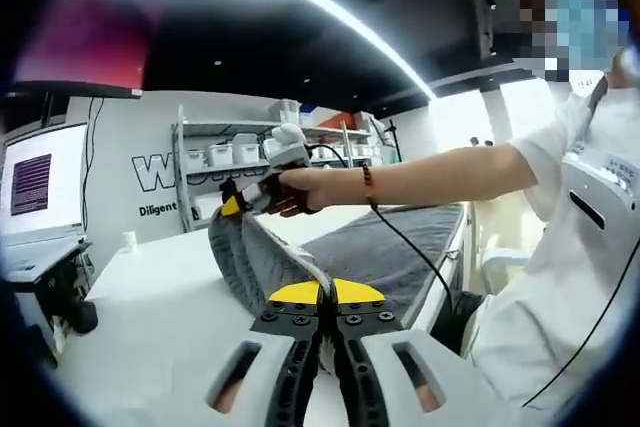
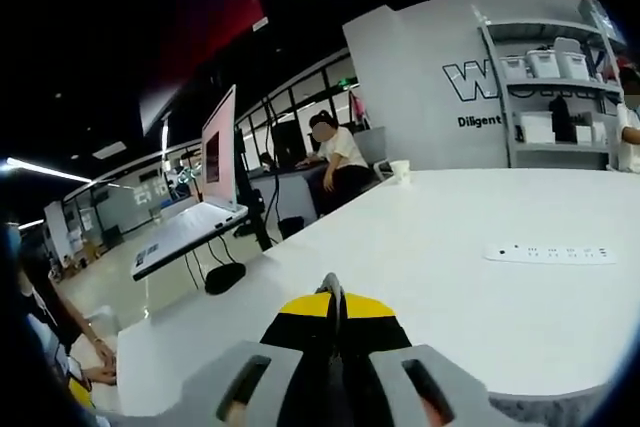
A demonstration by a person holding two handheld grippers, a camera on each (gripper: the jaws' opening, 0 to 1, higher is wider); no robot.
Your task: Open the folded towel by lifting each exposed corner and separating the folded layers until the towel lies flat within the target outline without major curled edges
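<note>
Your left hand-held gripper (image 1: 325, 297) clamps one edge of the grey towel (image 1: 370, 252), while your right hand-held gripper (image 1: 238, 203) pinches another corner and holds it raised above the white surface (image 1: 150, 317). The rest of the towel drapes across that surface. On the shelving (image 1: 225, 162) behind, white bins (image 1: 220, 154) sit, contents unseen.

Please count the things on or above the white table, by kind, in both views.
Towel: 1
Grippers, left and right: 2
Cup: 1
Power strip: 1
Total: 5
</note>
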